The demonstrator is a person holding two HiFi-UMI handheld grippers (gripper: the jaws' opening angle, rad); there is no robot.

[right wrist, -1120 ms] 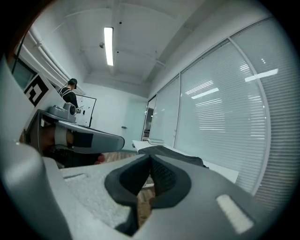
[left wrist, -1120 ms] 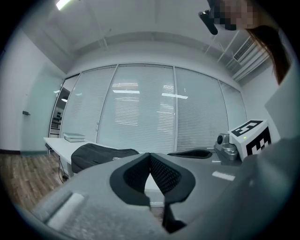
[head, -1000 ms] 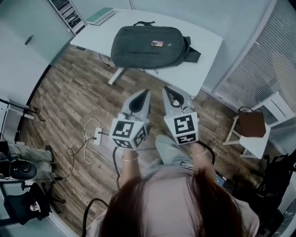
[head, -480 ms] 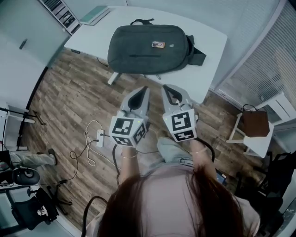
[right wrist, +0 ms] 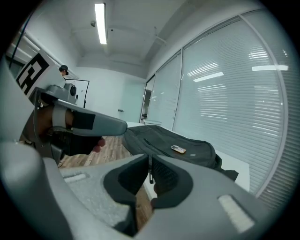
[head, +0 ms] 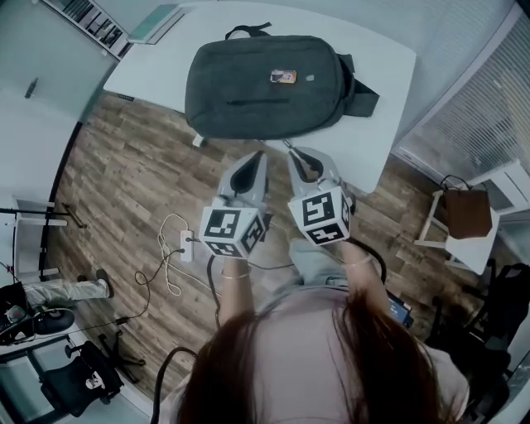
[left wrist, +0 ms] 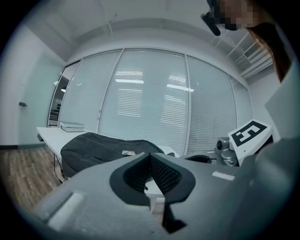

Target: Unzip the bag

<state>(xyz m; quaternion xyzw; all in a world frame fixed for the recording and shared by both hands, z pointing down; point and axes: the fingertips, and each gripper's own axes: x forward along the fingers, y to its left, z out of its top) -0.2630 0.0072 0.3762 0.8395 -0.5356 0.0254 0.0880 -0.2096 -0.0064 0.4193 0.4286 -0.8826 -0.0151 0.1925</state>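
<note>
We count one dark bag (head: 265, 83) with one small tag (head: 281, 77) on it, lying on one white table (head: 389, 91). We count one book (head: 155, 20) at the table's far left corner. There are two grippers: one left gripper (head: 258, 156) and one right gripper (head: 291, 152). On the wooden floor (head: 124, 182) we count one power strip (head: 187, 245). At the right we count one brown bag (head: 469, 214) and one white stool (head: 474, 251).
</note>
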